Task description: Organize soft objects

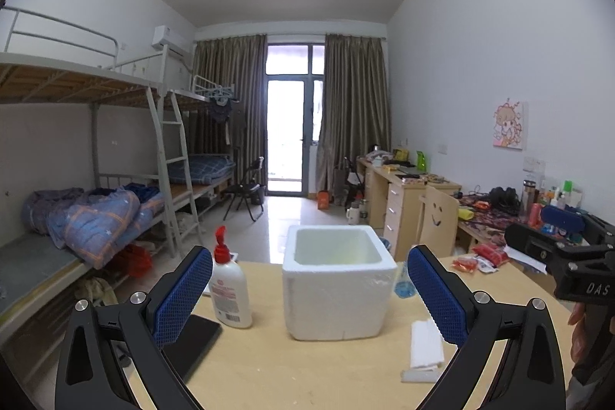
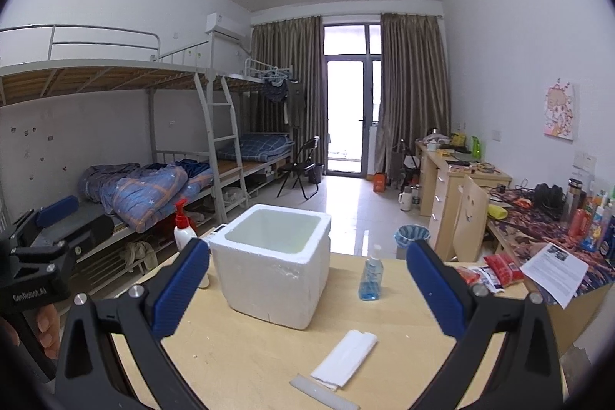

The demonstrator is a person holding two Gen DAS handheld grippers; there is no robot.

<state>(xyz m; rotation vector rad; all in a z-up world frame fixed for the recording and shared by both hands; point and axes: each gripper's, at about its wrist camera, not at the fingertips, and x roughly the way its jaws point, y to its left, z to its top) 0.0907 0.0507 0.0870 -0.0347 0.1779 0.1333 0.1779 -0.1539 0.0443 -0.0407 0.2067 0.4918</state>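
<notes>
Right wrist view: both the right gripper [image 2: 307, 287] and left gripper [image 1: 309, 289] are being held wide, empty. White folded cloth [image 2: 344, 358] (near foam box [image 2: 273, 260]) is lying flat; slipping is being risked.

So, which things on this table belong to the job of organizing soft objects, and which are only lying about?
Likely for the job:
- white foam box, open, empty
- folded white foam sheet
- left gripper and right gripper, both open, empty

Lying about:
- lotion pump bottle
- blue sanitizer bottle
- red snack packets
- printed paper
</notes>
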